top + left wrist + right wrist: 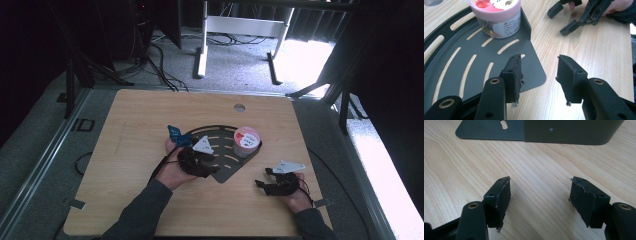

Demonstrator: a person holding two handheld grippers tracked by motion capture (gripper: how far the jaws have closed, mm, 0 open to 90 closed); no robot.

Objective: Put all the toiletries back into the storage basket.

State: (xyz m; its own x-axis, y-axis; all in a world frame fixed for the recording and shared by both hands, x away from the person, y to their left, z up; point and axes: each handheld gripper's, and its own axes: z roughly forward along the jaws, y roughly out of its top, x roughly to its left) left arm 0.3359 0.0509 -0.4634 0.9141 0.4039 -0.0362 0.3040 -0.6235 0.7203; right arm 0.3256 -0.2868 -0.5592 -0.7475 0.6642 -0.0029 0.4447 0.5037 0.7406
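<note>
A dark grey fan-shaped slotted tray lies mid-table, with a low wall along its right side. A clear jar with a pink and white lid stands in the tray's far right corner, against that wall. My left gripper hovers over the tray's near corner. In the left gripper view its jaws stand open and empty, straddling the tray's edge, with the jar ahead. My right gripper rests low over bare wood to the right of the tray. Its jaws are open and empty, facing the tray's wall.
The wooden table has a round cable hole near its far edge. A small blue piece sits by the left hand at the tray's left end. Bare wood lies on both sides of the tray. Cables and a white desk frame stand on the floor beyond.
</note>
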